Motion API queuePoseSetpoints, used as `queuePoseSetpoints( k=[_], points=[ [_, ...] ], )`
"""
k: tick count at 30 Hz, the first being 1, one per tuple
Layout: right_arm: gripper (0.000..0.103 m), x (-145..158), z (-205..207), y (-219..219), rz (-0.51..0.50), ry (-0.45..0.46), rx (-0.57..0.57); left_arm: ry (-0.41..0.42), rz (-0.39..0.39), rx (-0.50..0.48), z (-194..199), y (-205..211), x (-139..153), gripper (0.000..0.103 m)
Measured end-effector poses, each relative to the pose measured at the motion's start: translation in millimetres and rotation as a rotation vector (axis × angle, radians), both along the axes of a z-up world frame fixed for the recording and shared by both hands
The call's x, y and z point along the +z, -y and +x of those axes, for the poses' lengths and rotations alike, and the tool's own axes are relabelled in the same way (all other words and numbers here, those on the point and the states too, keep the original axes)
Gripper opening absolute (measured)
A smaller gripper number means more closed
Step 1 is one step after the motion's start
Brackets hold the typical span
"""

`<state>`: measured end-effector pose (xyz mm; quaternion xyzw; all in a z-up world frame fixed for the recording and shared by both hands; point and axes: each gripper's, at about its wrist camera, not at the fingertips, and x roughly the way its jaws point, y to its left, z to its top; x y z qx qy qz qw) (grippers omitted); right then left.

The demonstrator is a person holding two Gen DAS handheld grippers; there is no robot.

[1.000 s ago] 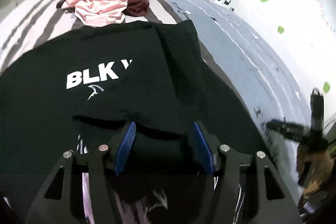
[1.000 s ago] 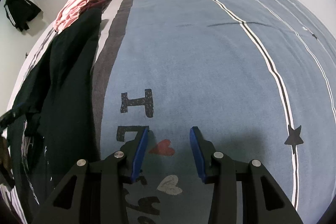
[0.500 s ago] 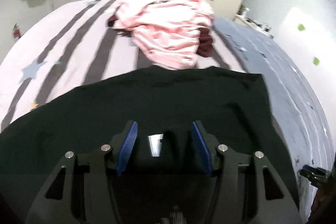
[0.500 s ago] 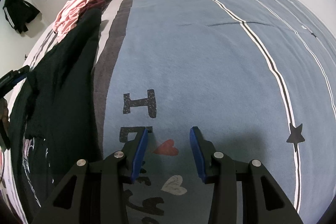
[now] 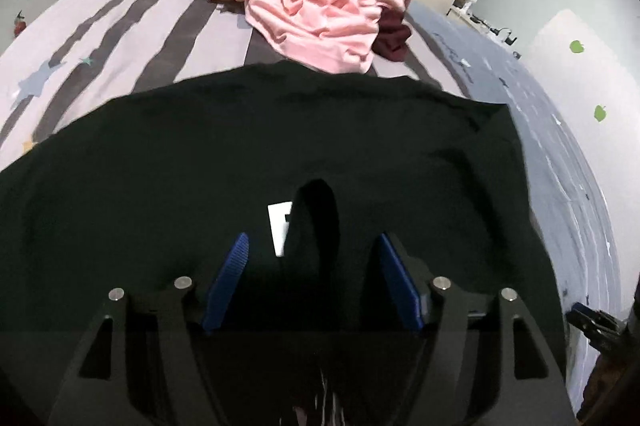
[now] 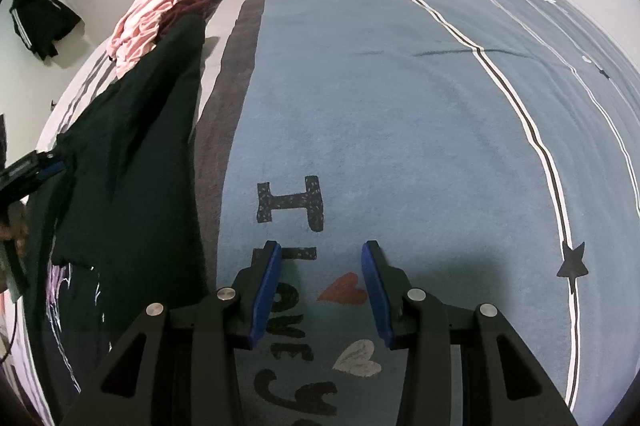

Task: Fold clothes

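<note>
Two grippers showing: the left gripper point(image 5: 314, 258) is standing with blue pads wide apart, a fold of the one black shirt point(image 5: 260, 146) rising between them, though whether it is gripping cannot be told; the right gripper point(image 6: 320, 266) is hovering open and empty over the blue bedspread point(image 6: 400, 106). The shirt is lying spread across the bed's striped side. Beyond it, one pink garment point(image 5: 320, 6) is lying crumpled over one maroon garment point(image 5: 394, 34).

Open blue bedspread point(image 6: 400, 106) rightward — pink clothes pile point(image 5: 320, 10) beyond black shirt point(image 5: 240, 146).
</note>
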<state>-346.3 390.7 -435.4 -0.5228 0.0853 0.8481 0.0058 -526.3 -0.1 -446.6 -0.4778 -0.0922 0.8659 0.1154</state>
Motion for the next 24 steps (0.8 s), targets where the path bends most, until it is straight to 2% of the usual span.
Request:
queuePoseSetpoints(
  k=[3, 5, 7, 8, 11, 18, 22, 24],
  points=[
    [0.038, -0.7, 0.2, 1.0, 0.002, 0.003, 0.0, -0.02, -0.007, -0.024, -4.5, -5.0, -2.7, 0.062],
    [0.038, -1.0, 1.1, 0.8, 0.004, 0.003, 0.002, -0.028, -0.012, -0.045, -3.6, -7.5, 0.4, 0.021],
    [0.038, -1.8, 2.6, 0.6, 0.005, 0.005, 0.001, -0.036, -0.018, -0.066, -2.7, -10.0, 3.4, 0.007],
    [0.038, -2.0, 3.1, 0.6, 0.006, 0.005, 0.001, -0.04, -0.021, -0.076, -2.2, -11.2, 4.9, 0.004],
    [0.038, -1.9, 3.3, 2.2, 0.009, 0.007, -0.002, -0.05, -0.008, -0.08, -1.6, -7.1, 12.6, 0.002],
    [0.044, 0.0, 9.2, 20.0, 0.009, 0.027, 0.035, -0.12, 0.029, -0.087, 7.5, 32.5, 65.0, 0.002],
    [0.045, 2.2, 12.4, 36.0, 0.006, 0.034, 0.047, -0.15, 0.081, -0.026, 15.1, 85.3, 100.9, 0.001],
    [0.046, 3.7, 11.5, 45.9, 0.001, 0.033, 0.048, -0.161, 0.065, -0.001, 21.6, 109.5, 112.1, 0.001]
  ],
)
